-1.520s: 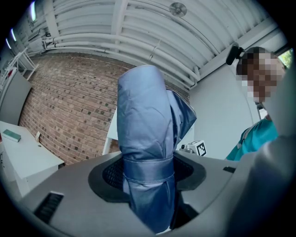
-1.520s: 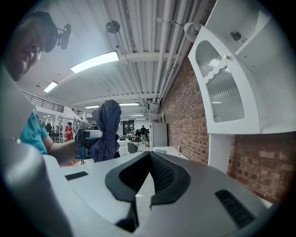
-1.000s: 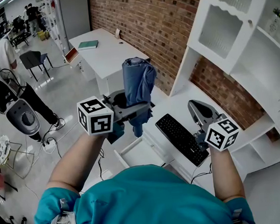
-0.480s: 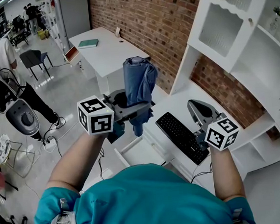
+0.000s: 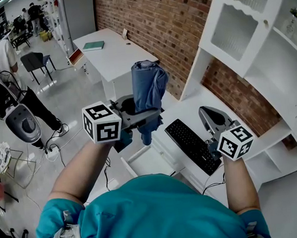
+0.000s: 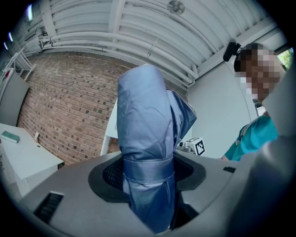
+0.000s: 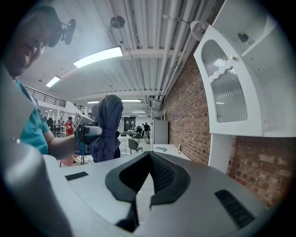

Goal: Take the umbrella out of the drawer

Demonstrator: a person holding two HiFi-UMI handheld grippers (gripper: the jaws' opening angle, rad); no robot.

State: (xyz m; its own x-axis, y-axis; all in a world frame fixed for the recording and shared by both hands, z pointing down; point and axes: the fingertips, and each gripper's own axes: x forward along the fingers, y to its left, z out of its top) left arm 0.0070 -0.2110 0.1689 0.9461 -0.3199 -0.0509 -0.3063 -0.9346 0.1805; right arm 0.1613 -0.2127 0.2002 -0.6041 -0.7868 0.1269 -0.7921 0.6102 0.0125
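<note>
**Between your left fingers: the umbrella, up and out**

Between the pads of your left gripper (image 5: 147, 115) stands the umbrella (image 5: 146, 87), folded, blue and roughly upright; the fingers are clamped on it at its wrap strap, with the bulk of the canopy above them and only a short end below. Beneath those fingers lies the drawer (image 5: 137, 166), pulled open; the umbrella is held well clear of it (so the lift itself looks done to me). Your right gripper (image 5: 213, 119) has its fingers closed on nothing, tips meeting; it sits off to the right of the left fingers, over the keyboard (image 5: 192, 147).

What could go wrong, as I judge it: the fabric looks soft and slick, and you hold cloth rather than anything hard; the bundle may creep down through the pads and drop back into the drawer. Most of its mass rides above the fingers, so a quick swing could tip it over in the grip; the right fingers, closed and well apart from it, are not placed to catch it.

Count: one umbrella; one open drawer; one keyboard; two grippers, one loaded and one empty.
</note>
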